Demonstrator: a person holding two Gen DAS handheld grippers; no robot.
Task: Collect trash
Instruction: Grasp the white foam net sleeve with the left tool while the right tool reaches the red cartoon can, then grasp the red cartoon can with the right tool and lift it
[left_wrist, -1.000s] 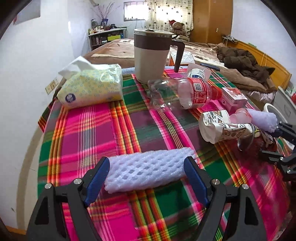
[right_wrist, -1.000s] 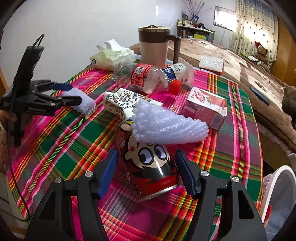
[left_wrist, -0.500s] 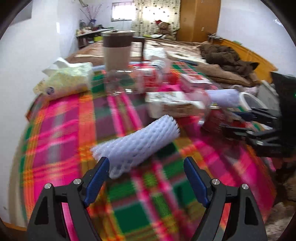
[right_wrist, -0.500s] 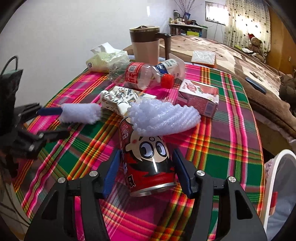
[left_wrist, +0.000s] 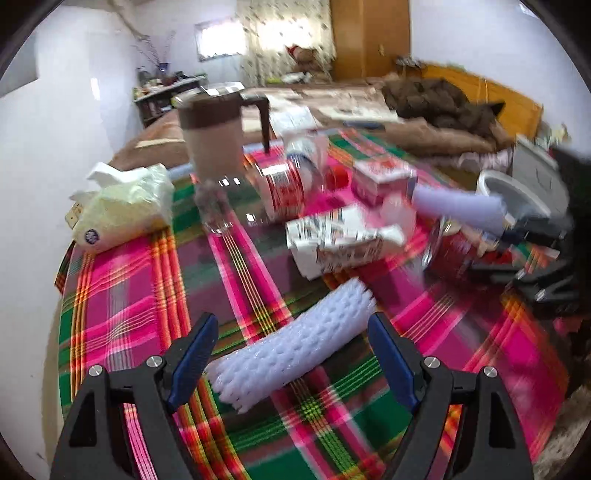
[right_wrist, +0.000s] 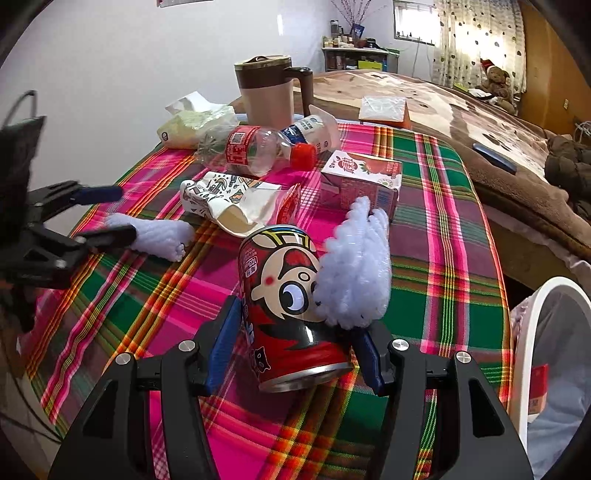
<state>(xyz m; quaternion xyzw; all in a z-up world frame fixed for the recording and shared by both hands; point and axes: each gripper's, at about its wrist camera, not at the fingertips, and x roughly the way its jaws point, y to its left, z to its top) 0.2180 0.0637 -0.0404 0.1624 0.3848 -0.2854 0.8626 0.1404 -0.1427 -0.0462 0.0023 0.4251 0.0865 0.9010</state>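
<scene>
My right gripper is shut on a red cartoon-face can, which is tilted with its base rim toward me. A white foam net leans on the can's right side and hides the right fingertip. My left gripper stands open on the plaid tablecloth. A second foam net lies slantwise between its jaws. In the right wrist view the left gripper is at the far left with that net beside its lower finger. The left wrist view is blurred; the can shows at its right.
A crushed paper cup, a clear bottle with a red label, a pink carton and a small white bottle lie mid-table. A tissue pack and a brown mug stand behind. A white bin sits below the right edge.
The right jaws closed onto the can and rolled it; the foam net on top slid to its right side. The left gripper swung right, and its foam net now lies slantwise.
</scene>
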